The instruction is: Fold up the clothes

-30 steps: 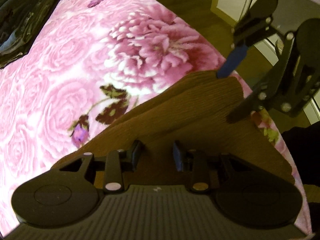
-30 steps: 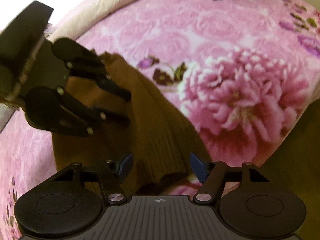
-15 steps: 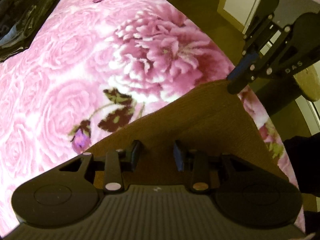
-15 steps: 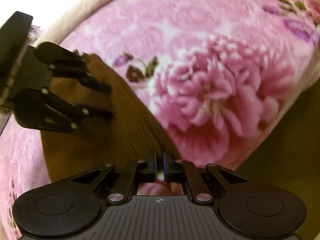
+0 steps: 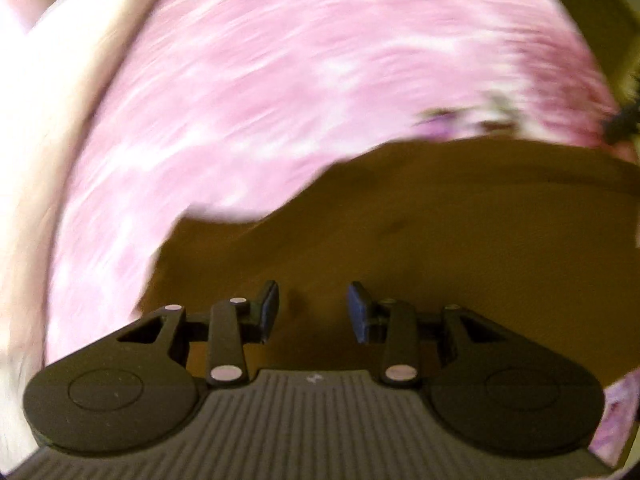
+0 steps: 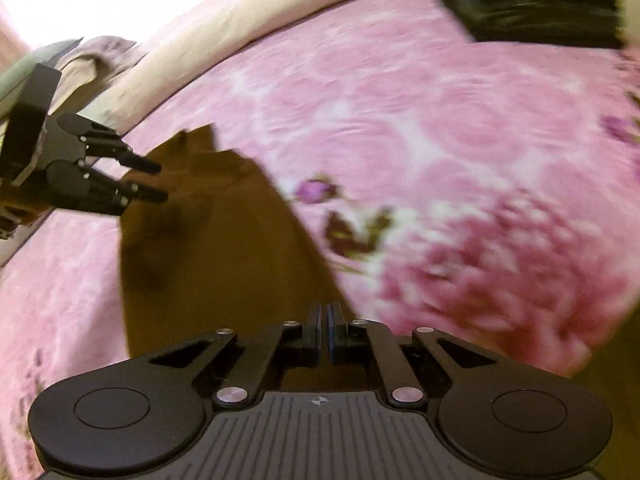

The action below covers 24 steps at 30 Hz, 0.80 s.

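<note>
A brown ribbed garment [image 5: 420,232] lies folded on the pink floral blanket [image 5: 280,100]. My left gripper [image 5: 313,307] is open, its blue pads spread just above the cloth. In the right wrist view the left gripper [image 6: 156,180] hovers open over the garment's far end [image 6: 208,220]. My right gripper [image 6: 324,330] is shut on the garment's near edge, the pads pressed together with cloth running under them. Both views are blurred by motion.
A stack of dark folded clothes [image 6: 540,8] sits at the far right of the bed. A cream pillow or bed edge [image 6: 248,20] runs along the back, with grey-green fabric [image 6: 48,60] at the far left. Dark floor [image 6: 624,380] lies beyond the bed's right edge.
The left gripper has swung round and moved to the garment's far end, still open. The right gripper closed on the near edge half a second ago and stays shut.
</note>
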Each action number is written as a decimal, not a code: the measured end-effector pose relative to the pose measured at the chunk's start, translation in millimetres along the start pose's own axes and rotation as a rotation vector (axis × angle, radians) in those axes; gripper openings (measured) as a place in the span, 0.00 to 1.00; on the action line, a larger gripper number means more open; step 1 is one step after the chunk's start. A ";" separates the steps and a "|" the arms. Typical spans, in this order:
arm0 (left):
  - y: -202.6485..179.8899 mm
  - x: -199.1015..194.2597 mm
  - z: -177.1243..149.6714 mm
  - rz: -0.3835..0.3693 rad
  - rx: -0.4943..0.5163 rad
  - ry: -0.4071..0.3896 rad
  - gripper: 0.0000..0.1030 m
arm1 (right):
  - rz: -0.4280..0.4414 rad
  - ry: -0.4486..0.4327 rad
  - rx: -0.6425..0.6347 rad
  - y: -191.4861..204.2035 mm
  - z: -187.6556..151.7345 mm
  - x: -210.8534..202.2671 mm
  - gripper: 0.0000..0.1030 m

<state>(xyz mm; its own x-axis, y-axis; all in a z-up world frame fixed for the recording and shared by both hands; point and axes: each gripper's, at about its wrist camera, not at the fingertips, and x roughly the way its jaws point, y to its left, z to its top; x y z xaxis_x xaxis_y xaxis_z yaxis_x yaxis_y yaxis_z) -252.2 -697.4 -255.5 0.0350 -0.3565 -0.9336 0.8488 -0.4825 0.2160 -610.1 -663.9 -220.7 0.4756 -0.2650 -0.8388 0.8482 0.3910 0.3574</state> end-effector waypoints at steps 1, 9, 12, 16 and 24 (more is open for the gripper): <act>14.0 2.4 -8.3 0.024 -0.037 0.011 0.32 | 0.017 0.009 -0.014 4.8 7.9 8.6 0.05; 125.1 36.3 -65.4 0.035 -0.320 -0.018 0.42 | 0.017 0.038 -0.161 46.6 31.2 81.2 0.13; 139.1 54.7 -65.4 -0.012 -0.297 -0.052 0.42 | -0.018 0.017 -0.186 53.6 24.3 88.9 0.87; 138.3 73.3 -57.7 -0.080 -0.215 -0.083 0.42 | -0.058 0.049 -0.216 66.7 18.9 97.0 0.87; 128.1 28.8 -59.7 -0.059 -0.055 -0.200 0.05 | -0.090 0.068 -0.223 89.0 29.9 106.4 0.87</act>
<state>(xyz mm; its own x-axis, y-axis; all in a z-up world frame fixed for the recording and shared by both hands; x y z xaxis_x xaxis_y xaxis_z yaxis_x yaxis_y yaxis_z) -110.9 -721.7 -271.8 -0.1167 -0.4834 -0.8676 0.8740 -0.4649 0.1415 -477.0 -683.6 -265.9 0.3774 -0.2501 -0.8916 0.8100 0.5558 0.1870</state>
